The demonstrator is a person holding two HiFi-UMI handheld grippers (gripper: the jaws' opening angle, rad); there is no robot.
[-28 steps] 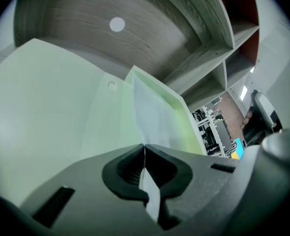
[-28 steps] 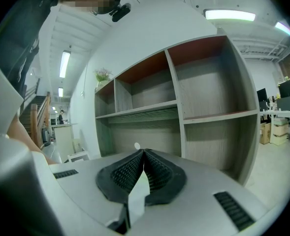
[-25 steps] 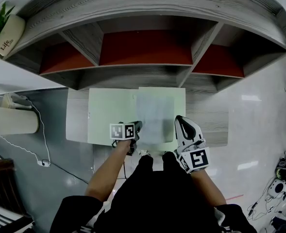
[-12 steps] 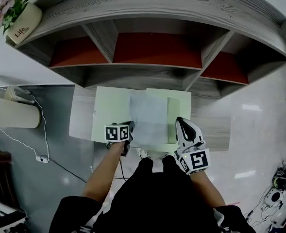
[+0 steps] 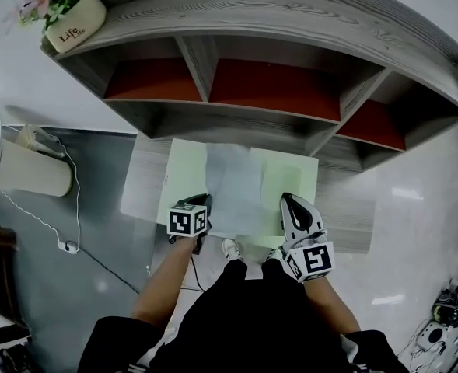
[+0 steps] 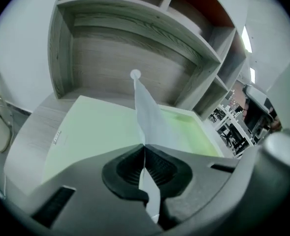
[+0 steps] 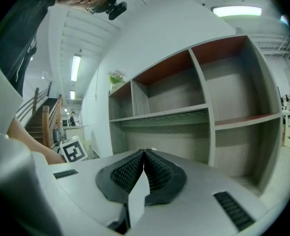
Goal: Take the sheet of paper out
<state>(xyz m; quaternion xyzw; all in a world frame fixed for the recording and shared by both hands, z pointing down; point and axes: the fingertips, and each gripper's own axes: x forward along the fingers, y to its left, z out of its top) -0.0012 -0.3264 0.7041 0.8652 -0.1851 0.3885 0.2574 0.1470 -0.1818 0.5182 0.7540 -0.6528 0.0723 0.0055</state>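
A pale sheet of paper (image 5: 232, 185) lies partly raised over a green folder (image 5: 295, 181) on a low wooden table (image 5: 141, 189). My left gripper (image 5: 201, 207) is shut on the sheet's near left edge. In the left gripper view the sheet (image 6: 147, 114) rises edge-on from between the closed pads, above the green folder (image 6: 90, 136). My right gripper (image 5: 289, 205) is at the folder's near right edge. In the right gripper view its jaws are shut on a thin pale strip (image 7: 137, 195), apparently the folder's edge.
A grey wooden shelf unit (image 5: 275, 41) with red-backed compartments stands right behind the table. A potted plant (image 5: 71, 18) sits on its top left. A white cylinder (image 5: 22, 173) and a cable (image 5: 69, 243) are on the floor at the left.
The left gripper has moved left across the folder, taking the sheet with it. The right gripper has stayed at the folder's near right edge. The head view has shifted.
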